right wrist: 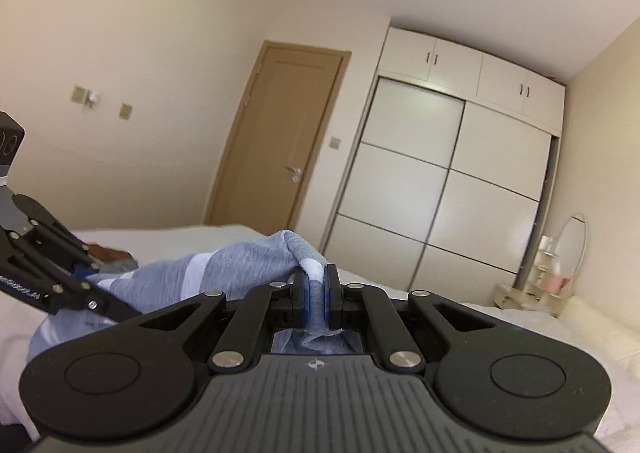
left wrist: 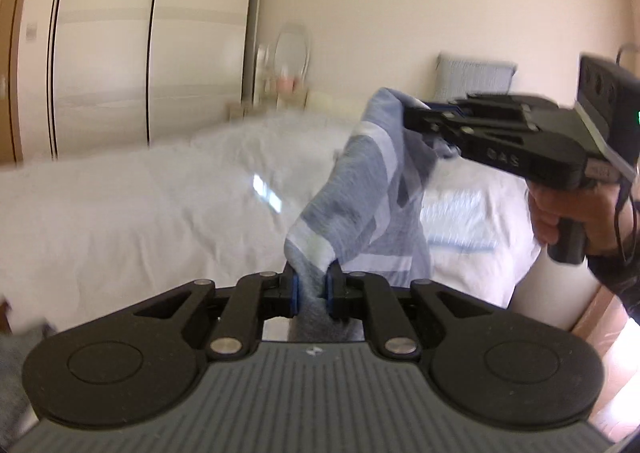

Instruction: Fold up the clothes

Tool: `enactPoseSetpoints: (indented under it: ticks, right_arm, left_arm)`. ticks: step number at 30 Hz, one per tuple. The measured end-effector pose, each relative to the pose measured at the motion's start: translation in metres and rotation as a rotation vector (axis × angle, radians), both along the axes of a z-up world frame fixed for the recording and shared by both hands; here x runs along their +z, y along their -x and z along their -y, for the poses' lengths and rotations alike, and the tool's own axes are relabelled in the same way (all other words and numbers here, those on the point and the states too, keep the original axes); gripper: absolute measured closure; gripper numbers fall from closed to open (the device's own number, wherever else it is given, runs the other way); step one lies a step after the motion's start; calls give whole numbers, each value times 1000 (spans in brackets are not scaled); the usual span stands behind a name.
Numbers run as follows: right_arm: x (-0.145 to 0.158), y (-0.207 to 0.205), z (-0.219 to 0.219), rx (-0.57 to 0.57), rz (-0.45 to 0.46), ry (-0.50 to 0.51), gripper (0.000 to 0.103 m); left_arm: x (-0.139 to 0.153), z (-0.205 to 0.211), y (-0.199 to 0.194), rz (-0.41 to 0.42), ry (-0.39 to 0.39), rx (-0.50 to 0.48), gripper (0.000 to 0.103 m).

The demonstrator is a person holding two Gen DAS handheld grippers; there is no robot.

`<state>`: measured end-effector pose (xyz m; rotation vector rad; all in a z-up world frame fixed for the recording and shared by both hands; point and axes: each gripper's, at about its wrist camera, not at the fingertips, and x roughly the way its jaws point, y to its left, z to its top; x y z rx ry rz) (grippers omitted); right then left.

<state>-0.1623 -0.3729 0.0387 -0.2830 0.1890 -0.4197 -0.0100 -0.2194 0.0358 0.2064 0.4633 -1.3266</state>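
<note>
- two grippers hold one grey garment (left wrist: pixel 360 189) above the bed (left wrist: pixel 120 205).
- left gripper (left wrist: pixel 311 289) is nearly closed, its pads pinch the lower edge of the cloth.
- right gripper (right wrist: pixel 318 299) is closed on the other, higher edge.
- garment hangs stretched between them.

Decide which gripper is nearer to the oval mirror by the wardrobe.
Probably the right gripper: the oval mirror stands just ahead to its right. The left gripper sees it across the bed.
</note>
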Motion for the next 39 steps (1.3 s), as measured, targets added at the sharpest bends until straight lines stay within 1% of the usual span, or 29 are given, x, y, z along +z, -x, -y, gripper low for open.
enactPoseSetpoints:
  ticks: [1,2,3,5,6,8,9,10,11,12,13,15,16,18,20,21,22,24,25,26,27,28,32,33,34,35,36,38,39]
  right_arm:
    - [-9,-15,11,1,-38,-22,96]
    - [-19,-30,22,3,-77,-50,96]
    - [-29,-45,34,6,-116,-79,95]
    - [-59,-87,53,17,-210,-122,93]
    - [-72,-102,61,18,-239,-135,88]
    - [-94,-122,73,5,-275,-143,82]
    - [-102,-129,75,-11,-276,-141,75]
    - [-106,-131,78,-24,-265,-149,71]
    - [-111,-126,82,-27,-258,-161,65]
    - [-117,-119,85,-28,-253,-175,63]
    - [-123,-111,88,-27,-261,-185,63]
    - [-135,-95,94,-24,-286,-206,60]
    - [-142,-86,95,-14,-305,-226,59]
    - [-157,-69,96,-17,-355,-252,57]
    - [-175,-57,96,-27,-388,-310,57]
    - [-184,-52,96,-33,-404,-341,57]
    - [-192,-47,97,-36,-407,-397,57]
    - [-202,-36,98,-29,-394,-482,57]
    - [-206,-33,98,-22,-386,-516,57]
    - [-207,-33,97,-18,-385,-536,57]
    - [-208,-34,96,-15,-383,-547,57]
    - [-210,-35,95,-13,-380,-557,57]
    - [-215,-38,92,-4,-362,-596,58]
    - [-217,-39,93,-1,-356,-604,69]
    - [-218,-40,93,1,-349,-613,77]
    - [-216,-41,93,8,-336,-625,97]
    - [-213,-41,94,17,-321,-638,102]
    - [-202,-42,94,41,-285,-640,102]
    - [-196,-44,92,52,-270,-629,103]
  left_arm:
    - [-19,9,-9,-24,-46,28,85]
    - [-36,17,-19,-26,-98,70,77]
    - [-52,24,-28,-26,-151,114,76]
    - [-81,24,-49,18,-234,191,76]
    - [-89,21,-56,25,-255,219,76]
    - [-100,12,-67,33,-284,263,75]
    - [-101,8,-66,41,-288,265,73]
    - [-103,3,-64,51,-292,264,73]
    - [-102,3,-62,66,-290,252,70]
    - [-101,3,-60,81,-287,237,66]
    - [-102,8,-52,96,-289,211,63]
    - [-109,13,-34,124,-292,157,52]
    - [-114,12,-25,139,-292,130,49]
    - [-120,13,-12,164,-288,83,40]
    - [-132,25,-5,176,-301,37,40]
    - [-136,30,-2,195,-318,18,42]
    - [-140,36,2,215,-336,0,44]
    - [-148,46,8,256,-371,-36,69]
    - [-151,51,11,276,-389,-55,72]
    - [-152,53,11,281,-393,-63,80]
    - [-151,53,10,280,-395,-66,96]
    - [-149,54,9,278,-397,-69,100]
    - [-133,45,-10,187,-330,-24,101]
    - [-127,41,-15,169,-308,-7,101]
    - [-121,38,-21,152,-285,14,101]
    - [-115,35,-28,136,-263,37,101]
    - [-111,34,-33,128,-253,51,101]
    - [-105,34,-39,128,-253,65,99]
    - [-104,35,-38,136,-264,65,95]
